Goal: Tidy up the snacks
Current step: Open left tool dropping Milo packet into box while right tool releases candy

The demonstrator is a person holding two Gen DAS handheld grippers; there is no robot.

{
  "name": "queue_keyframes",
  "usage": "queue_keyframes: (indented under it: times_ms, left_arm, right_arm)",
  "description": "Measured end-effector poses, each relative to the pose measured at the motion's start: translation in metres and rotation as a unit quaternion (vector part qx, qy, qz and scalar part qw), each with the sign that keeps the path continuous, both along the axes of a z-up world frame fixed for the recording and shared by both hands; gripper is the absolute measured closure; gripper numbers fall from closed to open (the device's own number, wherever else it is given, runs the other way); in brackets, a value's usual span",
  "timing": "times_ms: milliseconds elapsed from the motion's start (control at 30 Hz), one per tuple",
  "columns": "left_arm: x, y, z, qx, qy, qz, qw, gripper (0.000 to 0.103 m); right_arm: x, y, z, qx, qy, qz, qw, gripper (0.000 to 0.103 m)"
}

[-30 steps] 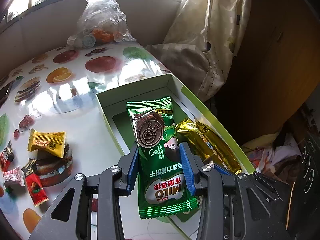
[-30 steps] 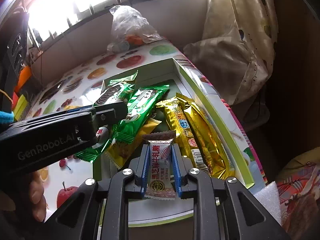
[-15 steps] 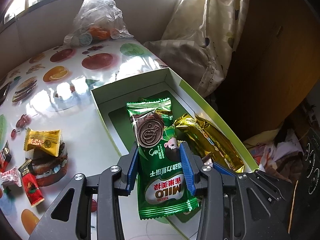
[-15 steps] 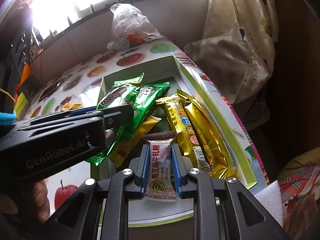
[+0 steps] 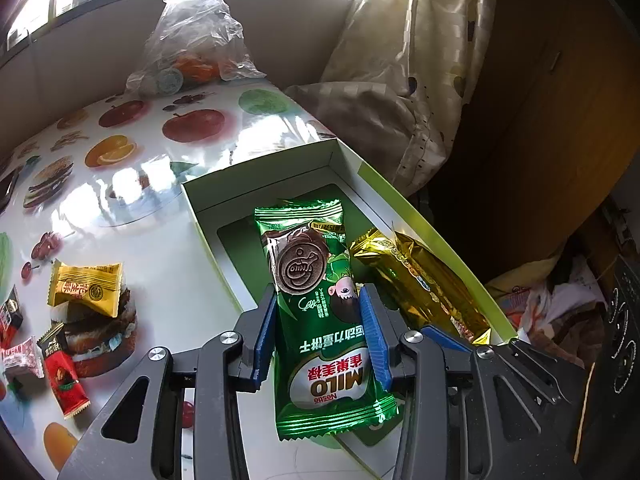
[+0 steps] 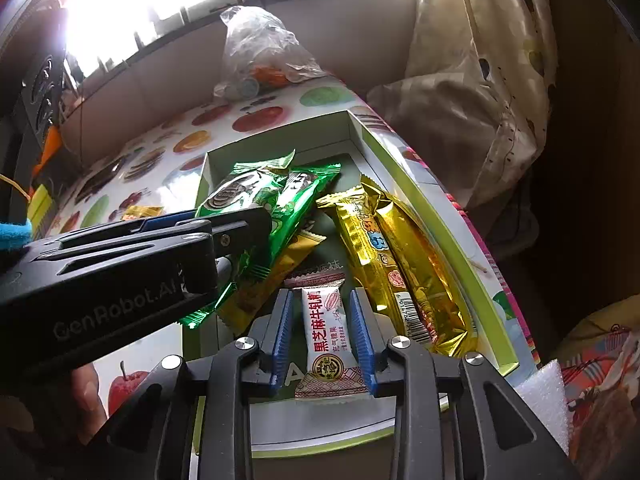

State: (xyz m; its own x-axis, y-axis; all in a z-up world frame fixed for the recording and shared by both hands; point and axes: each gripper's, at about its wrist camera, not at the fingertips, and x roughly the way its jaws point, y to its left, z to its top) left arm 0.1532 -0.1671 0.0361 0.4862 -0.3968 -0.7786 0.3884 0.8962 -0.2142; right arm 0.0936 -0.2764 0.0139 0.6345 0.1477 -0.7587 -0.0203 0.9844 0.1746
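Note:
My left gripper (image 5: pixel 319 300) is shut on a green Milo wafer packet (image 5: pixel 320 344), held above the left part of a white box with a green rim (image 5: pixel 256 172). Two gold packets (image 5: pixel 420 284) lie along the box's right wall. In the right wrist view, my right gripper (image 6: pixel 322 320) hangs low over the box's near end with its jaws opening. A white sesame nougat candy (image 6: pixel 326 332) lies between the pads with small gaps on both sides. The left gripper (image 6: pixel 236 220) and its Milo packet (image 6: pixel 240 196) cross that view from the left, over a second green packet (image 6: pixel 304 196).
Loose candies lie on the fruit-print table left of the box: a yellow one (image 5: pixel 86 288), a red one (image 5: pixel 66 380), a pink-white one (image 5: pixel 22 360). A clear plastic bag (image 5: pixel 196 48) stands at the far edge. A curtain (image 5: pixel 400 80) hangs right of the table.
The right gripper's pads have parted from the white nougat candy, which now rests in the box. The left gripper still holds the Milo packet in about the same place.

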Motion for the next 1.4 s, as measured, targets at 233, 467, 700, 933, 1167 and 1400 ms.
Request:
queue_keyframes:
  times_ms: [233, 467, 700, 933, 1167, 1400]
  left_arm:
    - [-0.003, 0.002, 0.005, -0.007, -0.008, -0.003, 0.9999, 0.062]
    - [-0.009, 0.007, 0.017, -0.014, -0.02, -0.003, 0.9997, 0.061]
    - [-0.018, 0.016, 0.031, -0.013, -0.037, 0.002, 0.9992, 0.061]
    - [-0.027, 0.028, 0.044, -0.014, -0.053, 0.011, 0.9984, 0.061]
    - [-0.034, 0.038, 0.05, -0.013, -0.061, 0.018, 0.9979, 0.061]
    - [-0.039, 0.055, 0.052, -0.005, -0.063, 0.027, 0.9976, 0.061]
  right_arm:
    - [-0.001, 0.0, 0.002, 0.001, -0.003, -0.001, 1.0, 0.066]
    - [-0.005, 0.003, 0.006, -0.003, -0.007, -0.004, 1.0, 0.062]
    - [-0.01, 0.005, 0.014, -0.011, -0.014, -0.011, 1.0, 0.059]
    - [-0.015, 0.011, 0.022, -0.021, -0.023, -0.015, 0.999, 0.057]
    - [-0.019, 0.015, 0.029, -0.024, -0.031, -0.018, 0.999, 0.055]
    - [-0.022, 0.017, 0.039, -0.024, -0.048, -0.027, 0.998, 0.053]
